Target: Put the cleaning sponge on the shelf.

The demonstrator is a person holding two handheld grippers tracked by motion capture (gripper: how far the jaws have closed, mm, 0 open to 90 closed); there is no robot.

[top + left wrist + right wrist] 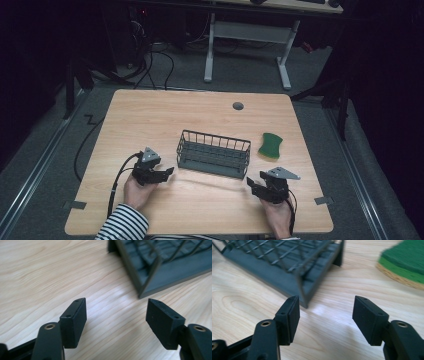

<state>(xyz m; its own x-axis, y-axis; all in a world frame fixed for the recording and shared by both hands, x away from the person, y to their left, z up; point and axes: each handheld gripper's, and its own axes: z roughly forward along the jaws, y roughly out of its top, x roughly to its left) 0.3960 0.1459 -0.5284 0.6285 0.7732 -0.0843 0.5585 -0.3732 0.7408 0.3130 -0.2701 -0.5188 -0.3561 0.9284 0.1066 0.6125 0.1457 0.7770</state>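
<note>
Wire basket (214, 153): tabletop (150, 115) centre, empty. Left tool (167, 173) at its 8 o'clock, right tool (251, 183) at 4 o'clock; both spread wide, holding nothing. Sponge (270, 145) at 3 o'clock. Risk: uneven grips on the thin wires could tip the basket.

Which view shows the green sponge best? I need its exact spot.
The high view: the whole sponge lies on the table, right of the wire basket. The right gripper view catches one blurred corner.

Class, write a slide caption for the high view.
Two open claws, left and right, flank a wire basket; green sponge lies beside it.
</note>
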